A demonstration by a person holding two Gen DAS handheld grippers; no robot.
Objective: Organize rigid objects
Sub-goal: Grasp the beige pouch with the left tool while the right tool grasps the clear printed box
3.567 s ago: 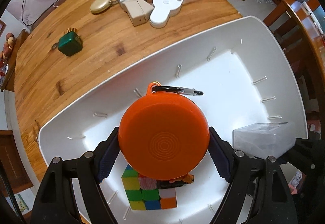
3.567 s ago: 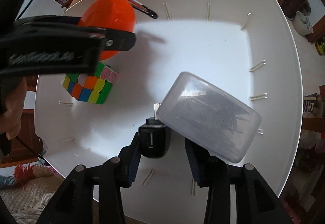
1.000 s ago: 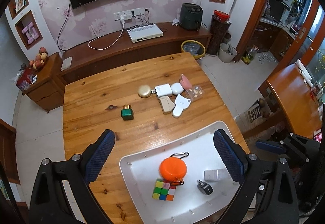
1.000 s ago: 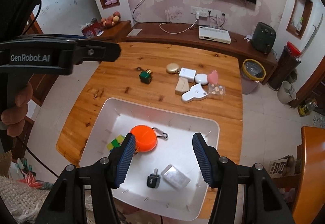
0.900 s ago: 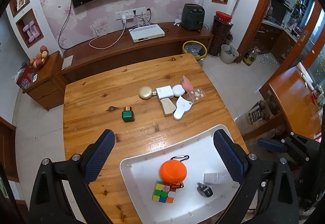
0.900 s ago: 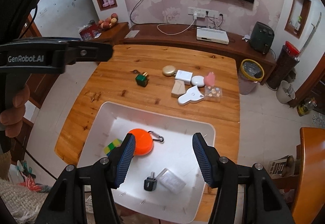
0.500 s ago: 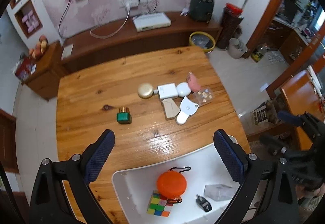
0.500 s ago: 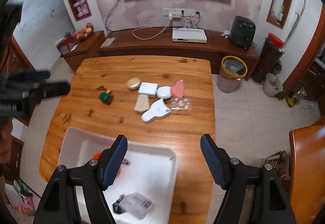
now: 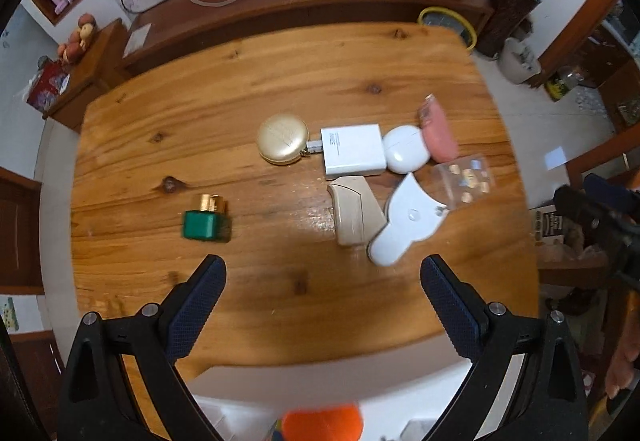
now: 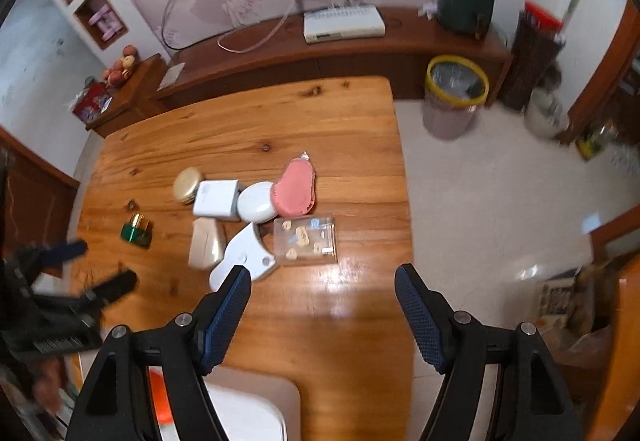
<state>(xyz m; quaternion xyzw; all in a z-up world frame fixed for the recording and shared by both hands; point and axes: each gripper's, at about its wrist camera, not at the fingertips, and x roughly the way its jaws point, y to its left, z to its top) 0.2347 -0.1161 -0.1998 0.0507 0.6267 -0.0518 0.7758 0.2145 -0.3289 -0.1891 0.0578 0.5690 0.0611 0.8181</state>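
Note:
Loose items lie on the wooden table (image 9: 280, 81): a green bottle with gold cap (image 9: 203, 220), a gold round compact (image 9: 282, 138), a white square box (image 9: 353, 149), a white oval case (image 9: 406, 154), a pink piece (image 9: 438, 131), a beige case (image 9: 354, 215), a white heart-shaped device (image 9: 406, 219) and a clear box (image 9: 464, 181). My left gripper (image 9: 320, 305) is open and empty, high above the table. My right gripper (image 10: 322, 307) is open and empty, above the clear box (image 10: 306, 239). The white bin (image 9: 332, 389) holds the orange round case (image 9: 322, 423).
The bin's corner (image 10: 256, 401) shows at the bottom of the right wrist view. The table's right edge (image 10: 404, 177) drops to tiled floor with a yellow-rimmed waste bin (image 10: 456, 97). A TV bench (image 9: 320, 9) runs behind the table. The other gripper (image 10: 60, 305) shows at left.
Both grippers have let go of their items in the bin, risen, and moved forward toward the loose items. The bin has slid to the bottom edge of both views.

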